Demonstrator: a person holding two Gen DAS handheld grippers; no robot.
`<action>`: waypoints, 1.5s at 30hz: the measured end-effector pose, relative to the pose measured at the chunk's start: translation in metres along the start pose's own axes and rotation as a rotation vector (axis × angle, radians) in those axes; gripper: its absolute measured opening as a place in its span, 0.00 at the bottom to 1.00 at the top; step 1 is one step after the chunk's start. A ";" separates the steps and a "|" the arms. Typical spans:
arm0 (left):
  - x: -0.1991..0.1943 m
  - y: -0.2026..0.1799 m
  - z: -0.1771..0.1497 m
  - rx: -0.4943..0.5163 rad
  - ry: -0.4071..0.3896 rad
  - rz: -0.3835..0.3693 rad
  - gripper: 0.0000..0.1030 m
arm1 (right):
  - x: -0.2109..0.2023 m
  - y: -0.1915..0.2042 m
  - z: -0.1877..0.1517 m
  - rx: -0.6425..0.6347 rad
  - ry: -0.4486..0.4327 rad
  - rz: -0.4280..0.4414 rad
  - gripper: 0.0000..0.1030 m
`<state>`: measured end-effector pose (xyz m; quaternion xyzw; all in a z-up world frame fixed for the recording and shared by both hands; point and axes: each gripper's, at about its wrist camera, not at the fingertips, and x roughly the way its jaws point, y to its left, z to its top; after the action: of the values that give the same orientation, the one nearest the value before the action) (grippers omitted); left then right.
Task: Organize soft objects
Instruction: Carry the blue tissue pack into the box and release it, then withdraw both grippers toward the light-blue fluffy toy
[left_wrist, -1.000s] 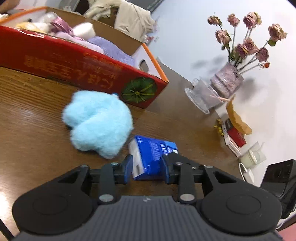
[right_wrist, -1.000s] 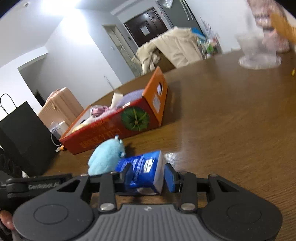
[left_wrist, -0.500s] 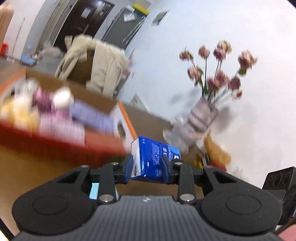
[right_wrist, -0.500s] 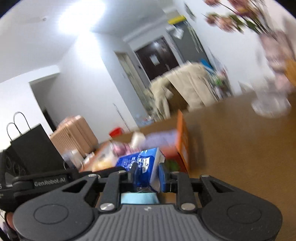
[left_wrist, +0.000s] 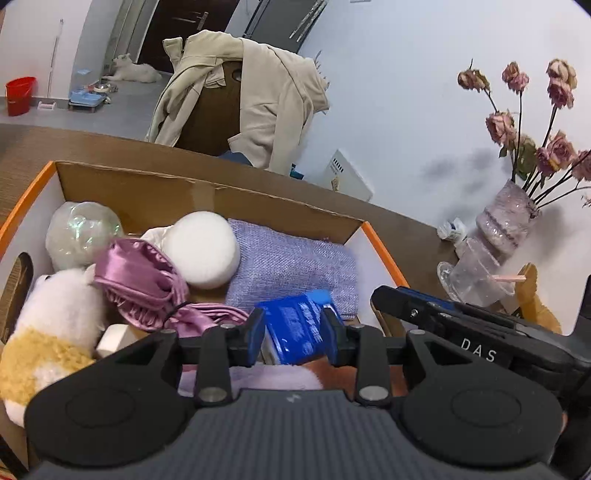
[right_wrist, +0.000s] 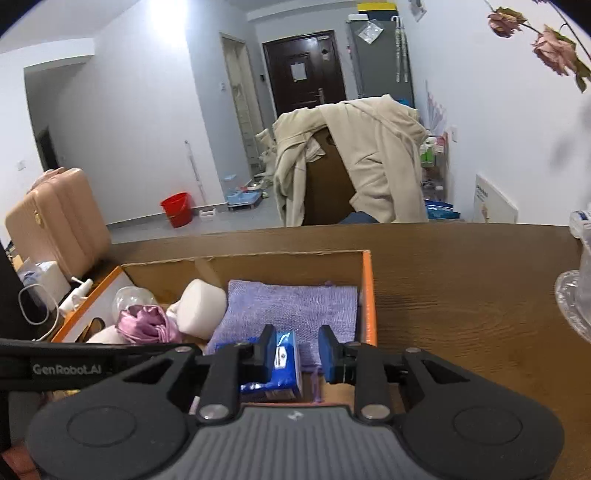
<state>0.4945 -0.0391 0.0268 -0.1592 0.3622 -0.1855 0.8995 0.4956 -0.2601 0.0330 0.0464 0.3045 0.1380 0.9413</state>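
Observation:
The blue tissue pack (left_wrist: 297, 326) lies between the fingers of my left gripper (left_wrist: 293, 334), over the open orange cardboard box (left_wrist: 382, 251); a small gap shows on either side of it. In the right wrist view the pack (right_wrist: 282, 360) rests against the left finger of my right gripper (right_wrist: 297, 350), whose jaws are spread with a gap on the right. The box (right_wrist: 365, 295) holds a purple woven cloth (left_wrist: 291, 264), a white foam puff (left_wrist: 203, 249), pink satin fabric (left_wrist: 144, 284), a white-and-yellow plush (left_wrist: 48, 332) and a clear ball (left_wrist: 79, 230).
The box stands on a brown wooden table (right_wrist: 461, 295). A vase of dried roses (left_wrist: 506, 221) and a glass dish (left_wrist: 472, 277) stand at the right. A chair with a beige coat (right_wrist: 354, 162) is behind the table. My right gripper's body (left_wrist: 476, 332) shows beside the left.
Both grippers carried the tissue pack up off the table and over the open box. Both sets of jaws have opened, the right wider. The light blue plush is out of view.

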 end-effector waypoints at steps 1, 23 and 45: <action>-0.003 0.001 0.000 0.004 -0.008 0.002 0.35 | -0.001 0.002 0.000 -0.008 -0.003 -0.004 0.24; -0.224 -0.021 -0.151 0.372 -0.254 0.089 0.84 | -0.209 0.026 -0.122 -0.003 -0.129 -0.056 0.73; -0.318 0.006 -0.216 0.308 -0.345 0.082 0.92 | -0.273 0.093 -0.194 -0.015 -0.123 -0.135 0.82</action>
<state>0.1293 0.0764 0.0642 -0.0347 0.1769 -0.1718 0.9685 0.1484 -0.2489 0.0445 0.0270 0.2476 0.0735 0.9657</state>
